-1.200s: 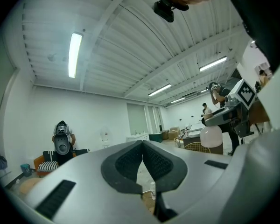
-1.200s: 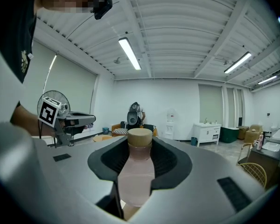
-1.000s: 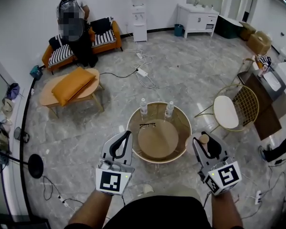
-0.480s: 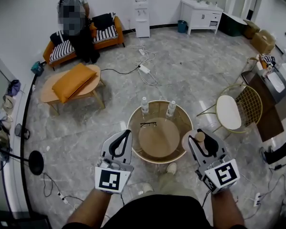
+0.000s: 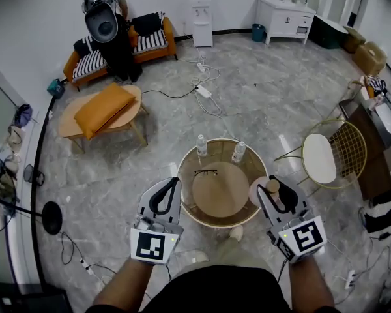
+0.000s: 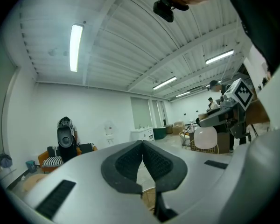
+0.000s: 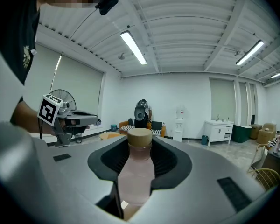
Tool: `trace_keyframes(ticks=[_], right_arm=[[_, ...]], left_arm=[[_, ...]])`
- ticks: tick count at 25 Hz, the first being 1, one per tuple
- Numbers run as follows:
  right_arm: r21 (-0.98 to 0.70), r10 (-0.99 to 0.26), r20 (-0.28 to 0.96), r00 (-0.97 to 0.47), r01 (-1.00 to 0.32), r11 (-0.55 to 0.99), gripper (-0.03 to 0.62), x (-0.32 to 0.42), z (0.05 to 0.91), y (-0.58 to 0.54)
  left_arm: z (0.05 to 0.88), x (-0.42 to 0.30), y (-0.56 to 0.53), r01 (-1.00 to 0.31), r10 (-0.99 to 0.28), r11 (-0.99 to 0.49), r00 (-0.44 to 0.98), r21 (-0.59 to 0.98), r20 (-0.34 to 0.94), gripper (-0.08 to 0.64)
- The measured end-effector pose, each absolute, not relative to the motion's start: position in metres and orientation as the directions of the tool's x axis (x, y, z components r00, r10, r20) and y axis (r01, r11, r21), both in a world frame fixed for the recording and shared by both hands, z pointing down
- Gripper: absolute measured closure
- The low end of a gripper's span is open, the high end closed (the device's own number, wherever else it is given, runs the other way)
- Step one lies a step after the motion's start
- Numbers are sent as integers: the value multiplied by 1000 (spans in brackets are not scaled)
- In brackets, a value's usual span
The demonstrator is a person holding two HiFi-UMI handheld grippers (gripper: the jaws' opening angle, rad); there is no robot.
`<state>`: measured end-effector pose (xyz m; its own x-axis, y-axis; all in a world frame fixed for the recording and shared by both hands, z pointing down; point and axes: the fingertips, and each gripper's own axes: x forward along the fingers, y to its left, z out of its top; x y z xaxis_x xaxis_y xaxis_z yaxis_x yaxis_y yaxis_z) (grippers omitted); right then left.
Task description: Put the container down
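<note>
The right claw (image 7: 139, 158) was clamped on a pale pink translucent container (image 7: 135, 176), with one pad on each side of the body, just below the tan round cap (image 7: 139, 137). The container stood upright between the jaws, its cap showing above the pads. In the head view the container (image 5: 259, 192) was held in the air at the right rim of the round wooden worktop (image 5: 218, 191). It appeared to overlap the rim, but contact could not be confirmed. The left claw (image 6: 142, 158) was closed, pads together with nothing between them, near the worktop's left rim. Two clear plastic bottles (image 5: 201, 145) and black-framed spectacles (image 5: 205, 172) rested on the worktop's far half, well apart from the container.
</note>
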<state>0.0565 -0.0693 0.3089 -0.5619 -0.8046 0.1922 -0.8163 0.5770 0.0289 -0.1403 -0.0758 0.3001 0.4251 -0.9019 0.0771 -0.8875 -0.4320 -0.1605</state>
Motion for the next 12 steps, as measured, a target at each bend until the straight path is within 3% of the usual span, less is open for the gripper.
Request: trace_keyframes(ticks=[12], right_arm=[[22,-764,270,-586,-789,614,440,66,321,-89]], left_arm=[[308,-122,-101,-893,-902,-431,423,-129,80,545]])
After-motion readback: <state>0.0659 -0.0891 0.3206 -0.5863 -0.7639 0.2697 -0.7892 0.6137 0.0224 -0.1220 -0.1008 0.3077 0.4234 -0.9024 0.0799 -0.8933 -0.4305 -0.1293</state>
